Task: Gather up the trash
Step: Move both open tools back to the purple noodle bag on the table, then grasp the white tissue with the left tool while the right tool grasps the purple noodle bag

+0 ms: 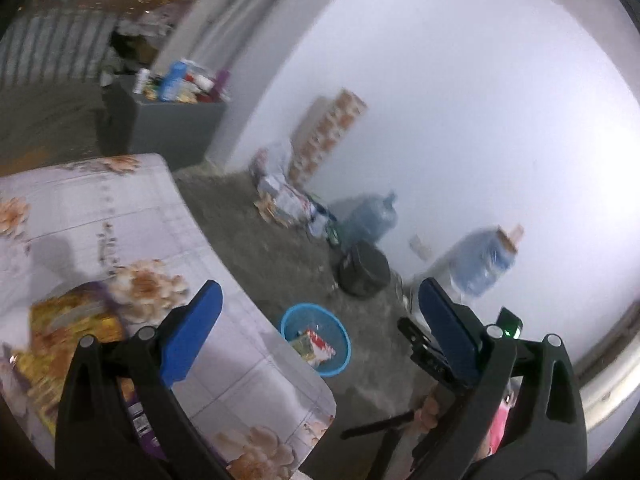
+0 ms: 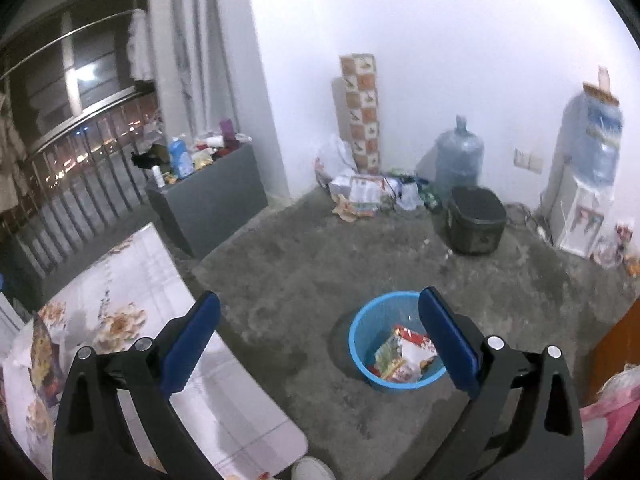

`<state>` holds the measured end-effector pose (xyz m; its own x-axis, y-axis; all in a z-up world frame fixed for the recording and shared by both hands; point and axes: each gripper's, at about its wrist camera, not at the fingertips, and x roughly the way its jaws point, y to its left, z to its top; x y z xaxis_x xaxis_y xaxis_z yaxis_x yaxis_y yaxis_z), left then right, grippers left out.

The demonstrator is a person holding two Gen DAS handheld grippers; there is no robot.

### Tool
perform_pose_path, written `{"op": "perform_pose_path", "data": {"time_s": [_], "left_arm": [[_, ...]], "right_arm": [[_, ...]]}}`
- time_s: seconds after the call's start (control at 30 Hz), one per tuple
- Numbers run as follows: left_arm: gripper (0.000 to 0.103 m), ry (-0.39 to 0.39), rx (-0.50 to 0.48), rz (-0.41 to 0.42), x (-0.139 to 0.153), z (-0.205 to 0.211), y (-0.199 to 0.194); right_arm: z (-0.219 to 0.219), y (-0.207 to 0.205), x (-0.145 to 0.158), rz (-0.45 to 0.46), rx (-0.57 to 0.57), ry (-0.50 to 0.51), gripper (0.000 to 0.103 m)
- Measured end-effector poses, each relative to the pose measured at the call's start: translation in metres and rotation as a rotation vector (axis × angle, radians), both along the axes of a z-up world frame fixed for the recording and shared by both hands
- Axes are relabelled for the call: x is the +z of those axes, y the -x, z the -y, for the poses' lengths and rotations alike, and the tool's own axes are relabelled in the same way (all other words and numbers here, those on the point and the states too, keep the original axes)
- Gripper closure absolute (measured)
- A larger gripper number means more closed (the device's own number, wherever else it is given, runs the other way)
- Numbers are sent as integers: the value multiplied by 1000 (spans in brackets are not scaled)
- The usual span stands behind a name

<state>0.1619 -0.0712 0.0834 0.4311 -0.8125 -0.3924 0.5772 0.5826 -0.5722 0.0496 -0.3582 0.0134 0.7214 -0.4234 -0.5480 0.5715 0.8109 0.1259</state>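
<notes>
Right wrist: both grippers [image 2: 320,328] [image 1: 320,320] wide, empty; blue basket [image 2: 360,344] near table edge [image 2: 240,356].

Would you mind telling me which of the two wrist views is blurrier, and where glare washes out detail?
The left wrist view is smeared throughout: the water dispenser and yellow snack packet lose their edges. The right wrist view is sharper; the blue basin reads crisply. In both, the white wall blows out.

Floral-covered worktop [image 2: 140,280] at left. Grey cabinet [image 2: 216,200] carries bottles. Water jug [image 2: 459,156] by wall, just beside black lidded pot [image 2: 476,220]. Dispenser [image 2: 584,184] at right.
</notes>
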Motion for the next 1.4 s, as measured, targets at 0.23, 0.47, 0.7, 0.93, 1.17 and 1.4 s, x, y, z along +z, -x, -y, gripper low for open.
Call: {"op": "perform_pose_path", "data": {"time_s": [0.23,0.47,0.7,0.93,1.17,1.4], "left_arm": [[9,76,147,21,-4,-78,10],[9,103,209,12,-7,-136,26],[9,50,259,43,-11,-167,33],[9,25,324,57,-18,-193,29],[9,-92,348,118,-29,-202,32],[9,-186,283,101,-59,-192,26]], "right_arm": [[-55,-4,29,31,96,100,6],[-97,-10,45,35,204,141,6],[-120,-7,52,68,282,156,6],[-117,-5,59,151,384,67,6],[-100,-18,48,193,478,-101,6],[-114,-49,20,118,657,-260,8]]}}
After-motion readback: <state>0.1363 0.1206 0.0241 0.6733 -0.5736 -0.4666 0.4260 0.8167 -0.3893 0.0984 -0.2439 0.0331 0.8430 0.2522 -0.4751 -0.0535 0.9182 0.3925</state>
